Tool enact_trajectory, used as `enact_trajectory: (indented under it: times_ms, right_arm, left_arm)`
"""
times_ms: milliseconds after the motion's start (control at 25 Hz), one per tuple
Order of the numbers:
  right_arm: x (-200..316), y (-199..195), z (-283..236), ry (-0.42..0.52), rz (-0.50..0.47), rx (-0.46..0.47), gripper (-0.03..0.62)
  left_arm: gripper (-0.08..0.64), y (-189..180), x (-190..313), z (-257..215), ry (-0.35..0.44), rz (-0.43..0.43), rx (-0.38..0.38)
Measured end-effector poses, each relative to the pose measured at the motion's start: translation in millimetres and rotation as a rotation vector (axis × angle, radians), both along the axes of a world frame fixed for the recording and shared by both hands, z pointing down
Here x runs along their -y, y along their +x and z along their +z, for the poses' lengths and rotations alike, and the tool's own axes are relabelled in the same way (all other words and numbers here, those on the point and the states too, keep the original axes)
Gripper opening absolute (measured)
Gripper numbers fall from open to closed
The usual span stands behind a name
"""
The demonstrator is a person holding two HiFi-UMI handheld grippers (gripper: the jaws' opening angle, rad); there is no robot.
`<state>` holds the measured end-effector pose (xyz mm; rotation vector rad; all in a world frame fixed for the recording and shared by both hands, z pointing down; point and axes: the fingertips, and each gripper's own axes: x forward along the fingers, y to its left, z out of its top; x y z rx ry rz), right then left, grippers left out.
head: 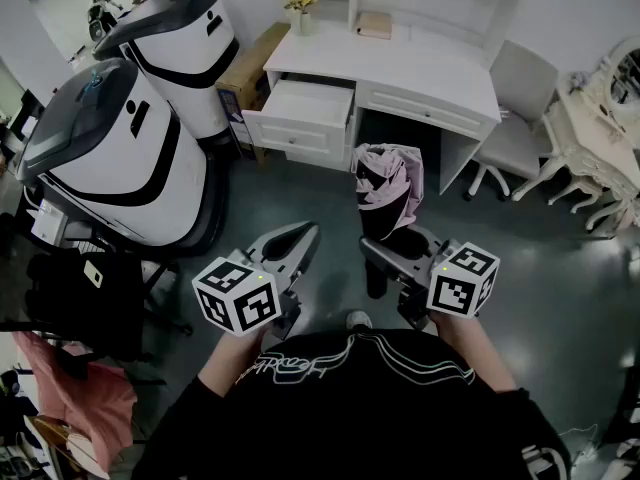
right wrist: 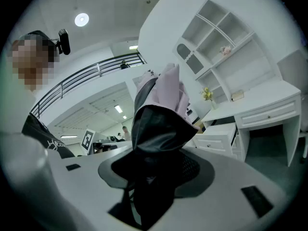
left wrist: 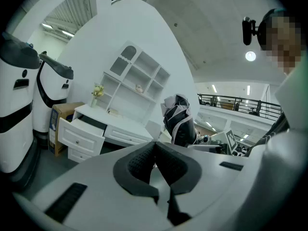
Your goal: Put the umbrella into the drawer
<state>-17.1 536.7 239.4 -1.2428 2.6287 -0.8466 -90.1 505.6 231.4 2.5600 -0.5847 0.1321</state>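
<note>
Dark glossy floor [head: 300,193] spreads out before a white desk [head: 400,68], the landmark for everything else. Left of the desk stand two large white-and-black machines [head: 110,158], with a cardboard box [head: 250,68] wedged against the desk's left end. A white chair [head: 515,118] sits at the desk's right end. The desk's left drawer [head: 300,108] is pulled open toward you. The folded pink-and-black umbrella [head: 388,183] stands roughly upright over the floor on your side of the desk, in front of its kneehole and apart from the drawer. Your right gripper [head: 385,251] holds it, jaws spread wide around its black lower part. Your left gripper [head: 300,236] hangs level beside it, farther from the desk than the umbrella, jaws closed together and empty.
</note>
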Motion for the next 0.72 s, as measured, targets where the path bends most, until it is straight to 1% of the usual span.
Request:
enact_trajectory:
  times_ms: [320,400,560,720]
  right_arm:
    - [8.2,6.9,11.3,-0.010,0.009,-0.016,0.221]
    - [9.9,13.8,13.7,-0.013,0.014,-0.029,0.221]
    - [18.1,42.3,5.9,-0.010,0.005,-0.021,0.221]
    - [41.7,97.0,2.3,0.004,-0.025,-0.013,0.221]
  left_arm:
    - [0.021,10.2,8.6,13.3,-0.012,0.023,0.000]
    - [0.021,17.2,10.3,13.7,-0.010,0.029,0.001]
    - [0.021,46.7,18.1,5.6,-0.002,0.030,0.005]
    - [0.021,102.7,38.9,3.1,0.011,0.013,0.018]
